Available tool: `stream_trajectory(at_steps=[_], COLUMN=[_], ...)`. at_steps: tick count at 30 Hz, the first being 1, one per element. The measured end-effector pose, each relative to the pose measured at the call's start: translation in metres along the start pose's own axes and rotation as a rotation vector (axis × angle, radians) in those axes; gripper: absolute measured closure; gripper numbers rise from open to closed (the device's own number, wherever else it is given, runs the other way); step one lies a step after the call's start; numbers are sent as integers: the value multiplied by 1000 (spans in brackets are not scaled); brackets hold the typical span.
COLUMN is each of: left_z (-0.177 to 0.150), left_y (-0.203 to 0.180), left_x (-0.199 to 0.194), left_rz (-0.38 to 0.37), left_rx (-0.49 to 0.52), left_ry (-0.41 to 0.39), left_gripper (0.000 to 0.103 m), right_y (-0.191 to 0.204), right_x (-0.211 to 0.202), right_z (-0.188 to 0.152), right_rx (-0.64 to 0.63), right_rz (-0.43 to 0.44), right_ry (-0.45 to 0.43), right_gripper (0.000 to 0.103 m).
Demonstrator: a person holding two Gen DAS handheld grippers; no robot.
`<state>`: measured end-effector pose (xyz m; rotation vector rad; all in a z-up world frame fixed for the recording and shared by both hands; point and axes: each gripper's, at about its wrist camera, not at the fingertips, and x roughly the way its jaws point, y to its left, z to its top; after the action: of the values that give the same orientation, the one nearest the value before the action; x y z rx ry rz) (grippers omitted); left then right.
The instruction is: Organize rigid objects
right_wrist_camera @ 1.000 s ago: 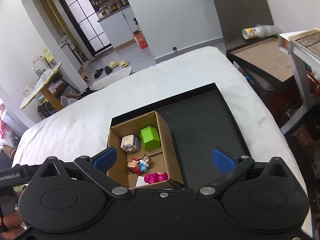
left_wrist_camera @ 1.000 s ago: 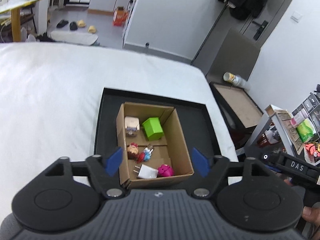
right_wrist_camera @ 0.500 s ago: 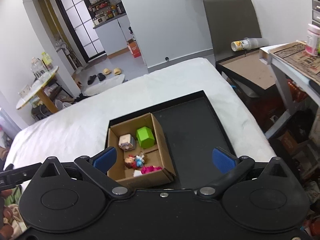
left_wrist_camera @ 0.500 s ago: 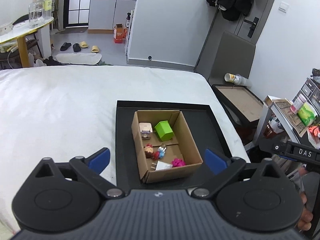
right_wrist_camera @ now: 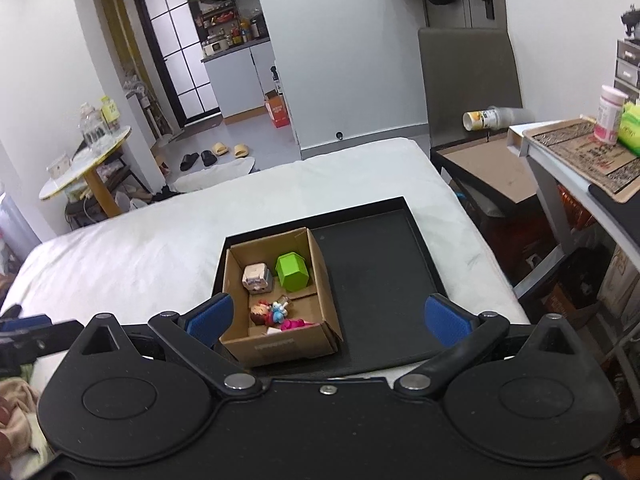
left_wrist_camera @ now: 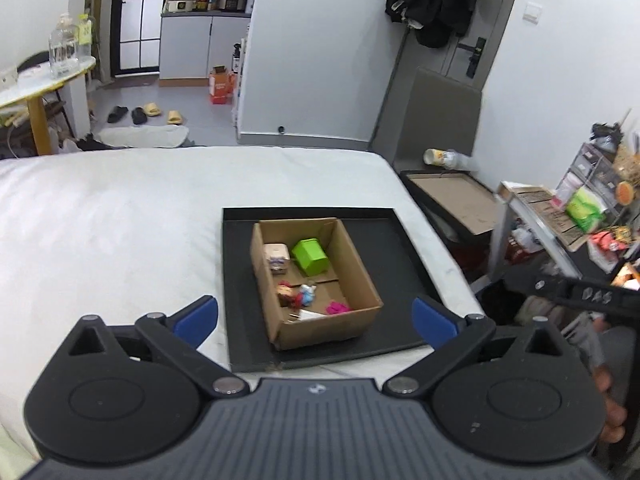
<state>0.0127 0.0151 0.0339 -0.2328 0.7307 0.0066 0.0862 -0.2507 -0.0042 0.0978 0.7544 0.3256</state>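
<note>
We hold two black plastic grippers above a bed w/ a white, softly wrinkled sheet [left_wrist_camera: 100,240]. Left gripper [left_wrist_camera: 316,322] and right gripper [right_wrist_camera: 326,318] both have their blue-padded fingers spread wide apart, nothing between them.

On the bed's right side sits a flat black tray [left_wrist_camera: 400,248] w/ a low rim; it probably gives the soft mattress a firm, level base. On the tray's left half stands an open cardboard box [left_wrist_camera: 360,276], corrugated brown, straight-walled, w/ a low cardboard divider across the middle.

The rigid objects are all inside the box. Far compartment: a small pale cube figure [right_wrist_camera: 257,277] at left and a smooth green house-shaped block [right_wrist_camera: 293,272] at right, just beside each other. Near compartment: a little doll w/ brown hair, red and blue clothes [right_wrist_camera: 269,313], a bright pink toy [left_wrist_camera: 338,307] and a white flat piece [left_wrist_camera: 310,315], partly hidden by the near wall.

The tray's right half [right_wrist_camera: 376,272] is bare matte black. We judge the sorting is done or nearly so, since no loose item shows outside the box.
</note>
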Motion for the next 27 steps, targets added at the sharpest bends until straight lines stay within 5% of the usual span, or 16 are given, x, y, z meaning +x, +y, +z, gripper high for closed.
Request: stream_trajectory(at_steps=[14, 27], left_z=[-10, -17], left_y=[-20, -10], left_x=[-18, -15], left_rz=[8, 25], left_rx=[76, 45], left_ry=[2, 28], left_gripper=[0, 0], right_y=[1, 3], right_x=[-18, -14], right_z=[-12, -18], right_rx=[-18, -38], right_rz=[0, -14], right_ry=[24, 58], right_gripper=[0, 0])
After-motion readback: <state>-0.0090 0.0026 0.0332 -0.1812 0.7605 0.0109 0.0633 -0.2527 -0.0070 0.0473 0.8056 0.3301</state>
